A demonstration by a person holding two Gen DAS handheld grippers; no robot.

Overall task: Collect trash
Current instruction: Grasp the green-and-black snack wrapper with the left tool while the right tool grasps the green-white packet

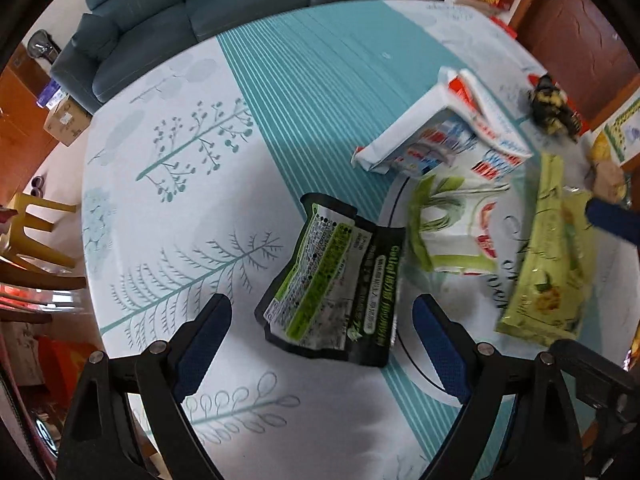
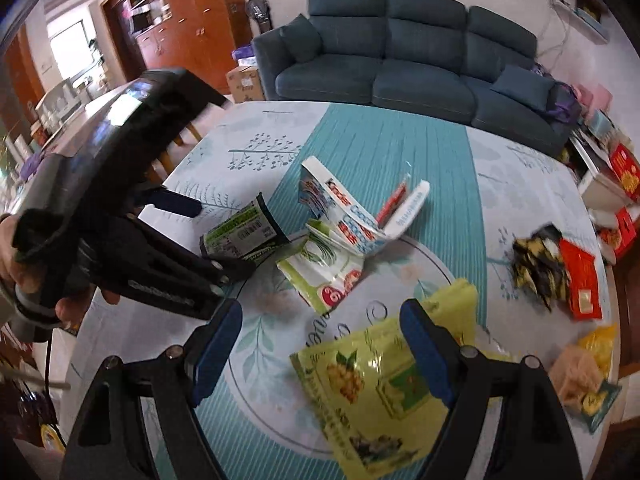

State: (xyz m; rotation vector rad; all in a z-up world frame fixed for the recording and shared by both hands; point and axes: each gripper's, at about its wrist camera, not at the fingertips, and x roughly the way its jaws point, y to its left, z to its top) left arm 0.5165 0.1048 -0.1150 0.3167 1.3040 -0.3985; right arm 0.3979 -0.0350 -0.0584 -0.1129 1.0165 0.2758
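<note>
A black and green snack pouch (image 1: 332,280) lies flat on the tablecloth. My left gripper (image 1: 320,308) hangs just over its near end, open, with a finger on each side and neither pad touching it. From the right wrist view, that left gripper (image 2: 224,236) comes in from the left over the same pouch (image 2: 240,232). My right gripper (image 2: 320,312) is open above a yellow-green bag (image 2: 360,392), and its right finger overlaps the bag's top. A white, red and blue wrapper (image 2: 348,216), a white-green wrapper (image 2: 324,276) and a crumpled black-yellow wrapper (image 2: 536,264) lie further back.
The round table (image 1: 160,216) has a teal and white leaf-print cloth. Red packets (image 2: 580,280) and a tan and yellow wrapper (image 2: 584,372) sit near its right edge. A blue sofa (image 2: 400,60) stands behind it, with a yellow chair (image 1: 36,220) and a cardboard box (image 1: 66,120) on the left.
</note>
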